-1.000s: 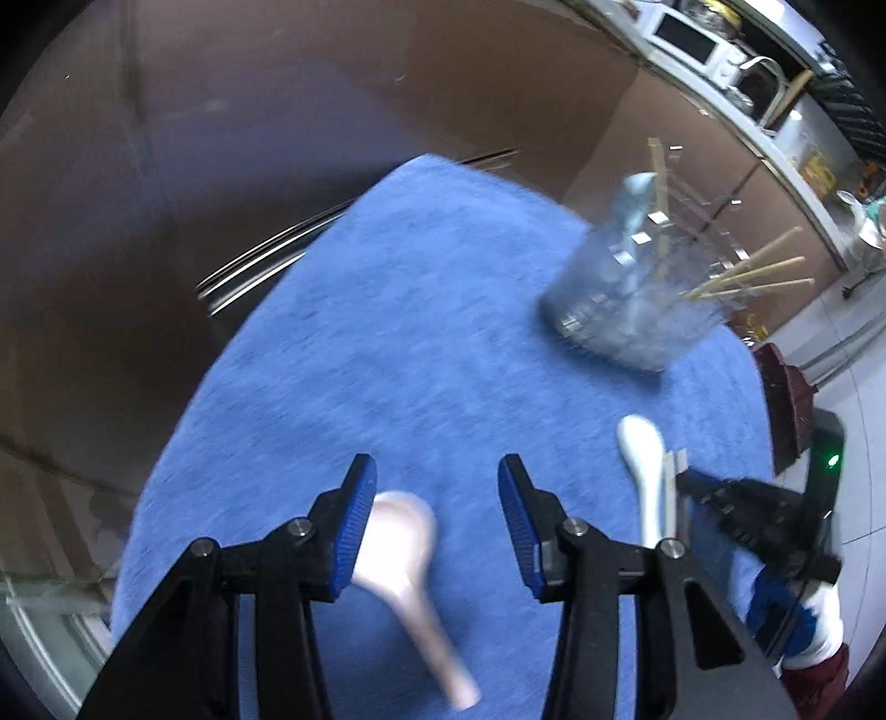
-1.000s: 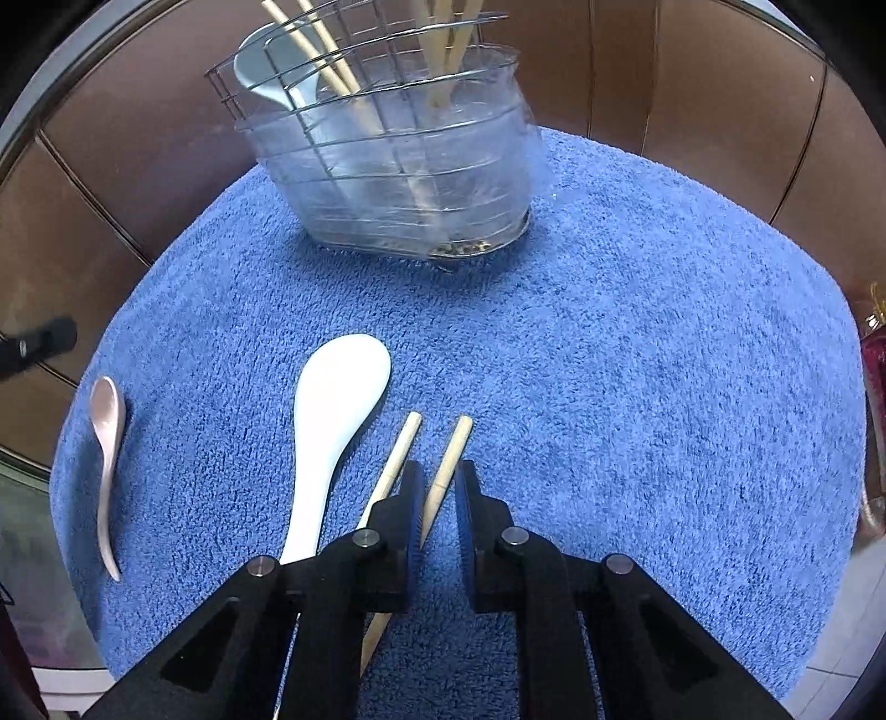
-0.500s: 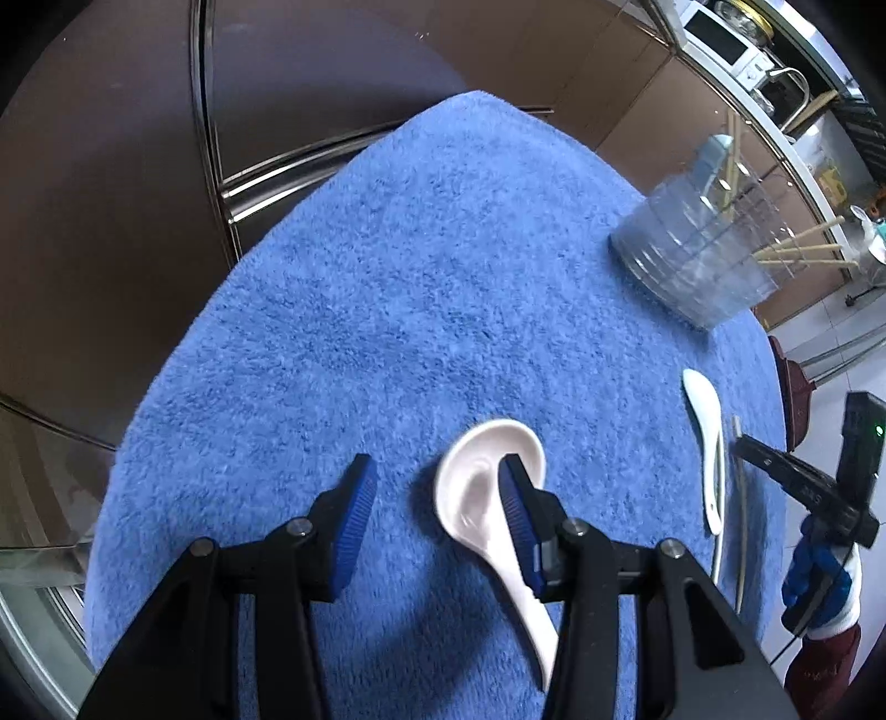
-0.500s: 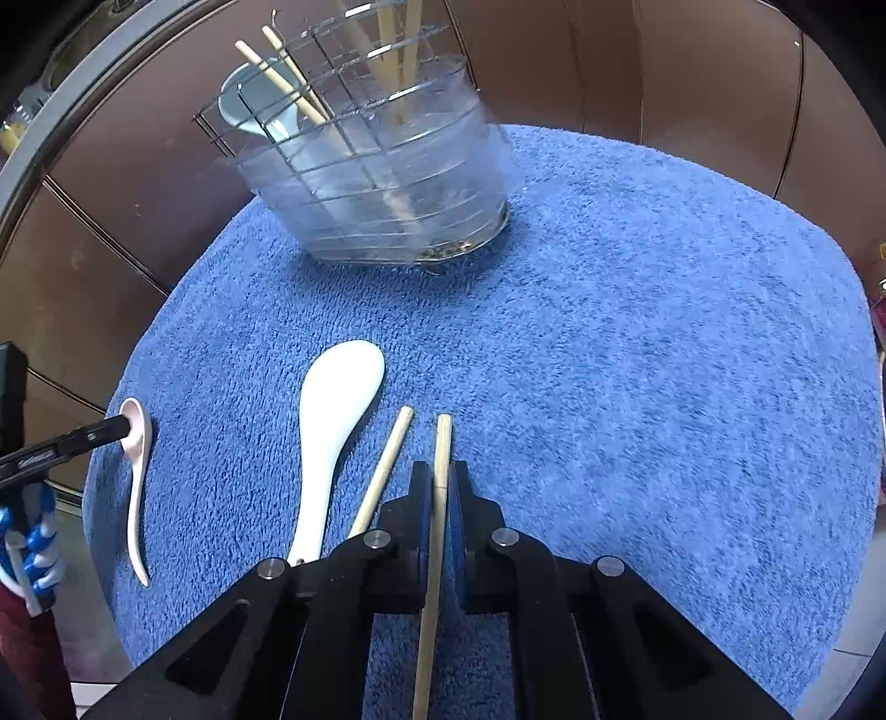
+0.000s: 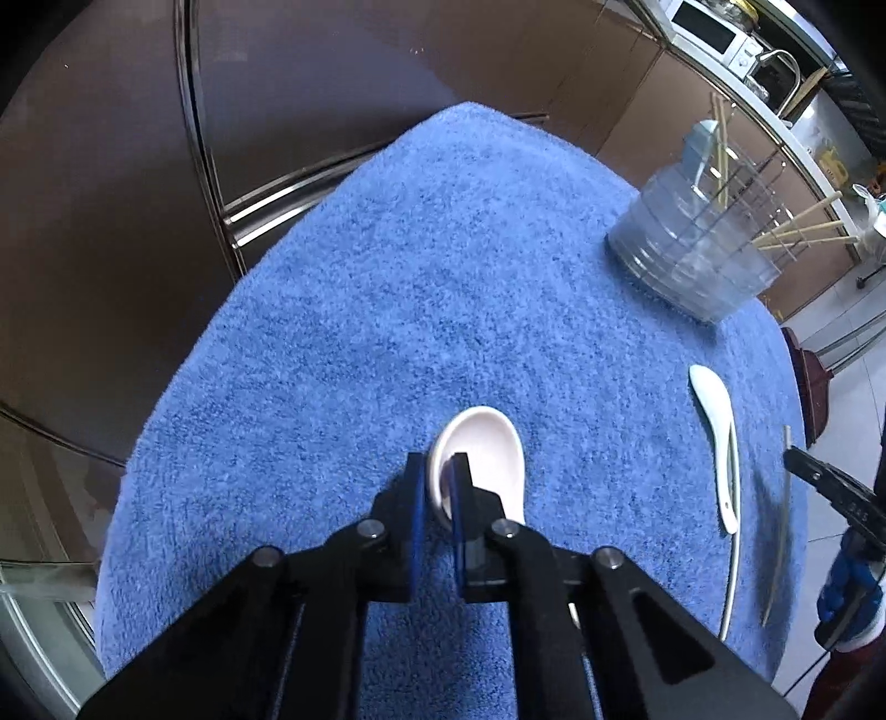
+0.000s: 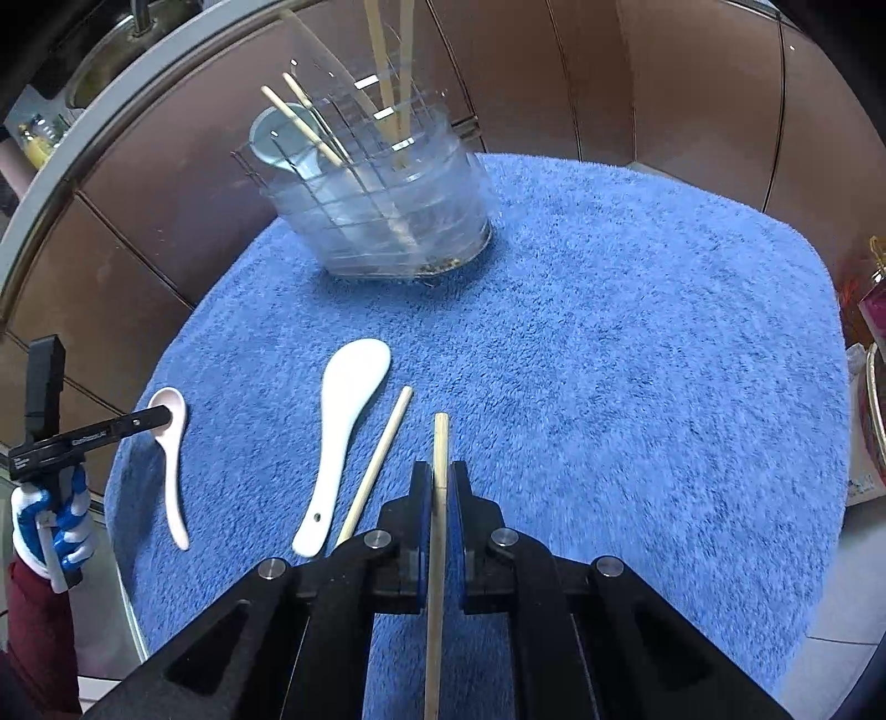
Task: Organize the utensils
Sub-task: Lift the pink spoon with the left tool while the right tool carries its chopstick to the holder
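My left gripper (image 5: 437, 471) is shut on the left rim of a pale pink soup spoon (image 5: 490, 459) that lies on the blue towel (image 5: 443, 266). The spoon also shows in the right wrist view (image 6: 173, 443), with the left gripper's (image 6: 160, 412) tip on its bowl. My right gripper (image 6: 440, 476) is shut on a wooden chopstick (image 6: 440, 443). A second chopstick (image 6: 382, 454) and a white rice paddle (image 6: 346, 421) lie just left of it. A clear utensil holder (image 6: 382, 205) with chopsticks and a spoon stands at the towel's far side.
The towel (image 6: 637, 360) covers a round table; its edge drops off on all sides. Brown cabinet fronts (image 5: 332, 72) stand behind. A counter with a microwave (image 5: 714, 27) is at the far right. A person's gloved hand (image 6: 52, 526) holds the left gripper.
My left gripper has closed from open onto the pink spoon's rim. My right gripper has closed on the right chopstick and lifted its near end slightly.
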